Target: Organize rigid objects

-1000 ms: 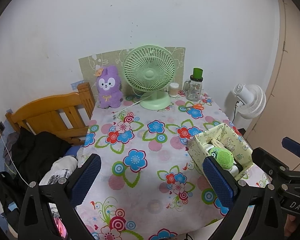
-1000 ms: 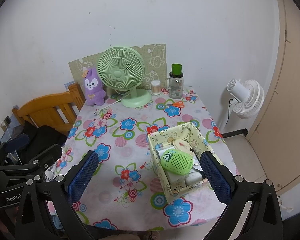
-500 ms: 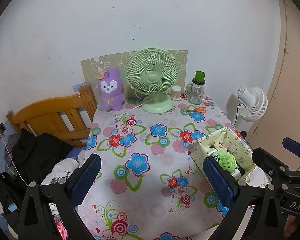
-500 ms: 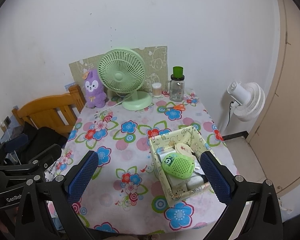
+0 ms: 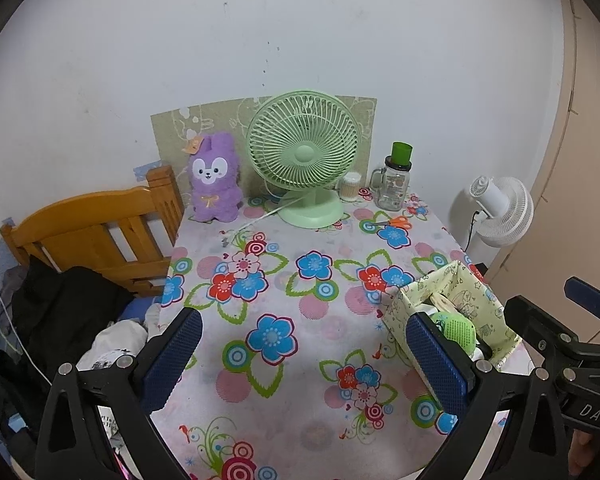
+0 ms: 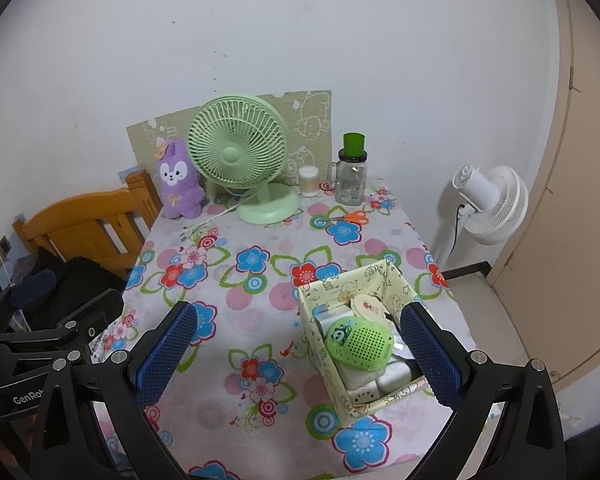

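Two tools hang above the near edge of the table [image 6: 228, 360], and we see both with their blue pads spread wide apart and nothing between them. Our right tool [image 6: 296, 354] looks down on the fabric box [image 6: 320, 356], which sits just ahead of its right finger; our left tool [image 5: 300, 360] sees the same box [image 5: 496, 332] off past its right finger, near the table's corner.

The box already looks well filled. A green perforated speaker [image 6: 360, 344] lies on top, a round pale lid [image 6: 366, 304] behind it, and white items below that we cannot name.

Far ahead of both tools, by the wall, a few hard things stay loose on the cloth: the orange scissors [image 6: 354, 217], a glass jar with a green cap [image 6: 352, 176] and a small cotton-swab tub [image 6: 309, 181]. The green fan [image 6: 240, 156] and purple plush [image 6: 178, 180] stand there too.

Our judgement: most of the sorting is done, and what remains, if anything, is those small pieces at the back. With both tools empty and clear of the table, we may equally be at the finish
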### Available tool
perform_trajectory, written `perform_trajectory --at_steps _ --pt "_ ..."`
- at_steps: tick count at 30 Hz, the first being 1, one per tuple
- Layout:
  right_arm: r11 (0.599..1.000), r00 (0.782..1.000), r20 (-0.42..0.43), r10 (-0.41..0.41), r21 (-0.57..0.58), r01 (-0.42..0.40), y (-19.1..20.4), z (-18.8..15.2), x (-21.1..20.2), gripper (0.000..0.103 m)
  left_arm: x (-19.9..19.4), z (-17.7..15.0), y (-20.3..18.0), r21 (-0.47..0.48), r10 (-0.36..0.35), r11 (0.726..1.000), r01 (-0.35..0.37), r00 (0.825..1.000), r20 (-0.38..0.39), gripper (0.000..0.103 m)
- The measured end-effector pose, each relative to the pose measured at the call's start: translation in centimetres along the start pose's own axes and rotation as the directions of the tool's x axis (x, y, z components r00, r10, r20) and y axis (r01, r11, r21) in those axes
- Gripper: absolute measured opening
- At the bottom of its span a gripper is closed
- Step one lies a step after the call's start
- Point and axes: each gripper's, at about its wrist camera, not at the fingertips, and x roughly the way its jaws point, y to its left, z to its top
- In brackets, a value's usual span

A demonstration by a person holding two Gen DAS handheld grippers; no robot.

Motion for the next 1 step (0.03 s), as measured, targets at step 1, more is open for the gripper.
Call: perform_trajectory --at_steps 1 --pt "1.0 1.0 -0.005 -0.006 0.002 0.006 0.15 0.15 0.3 0.103 0.33 0.11 0.11 0.001 -0.004 1.0 0.004 1.0 -0.006 0.103"
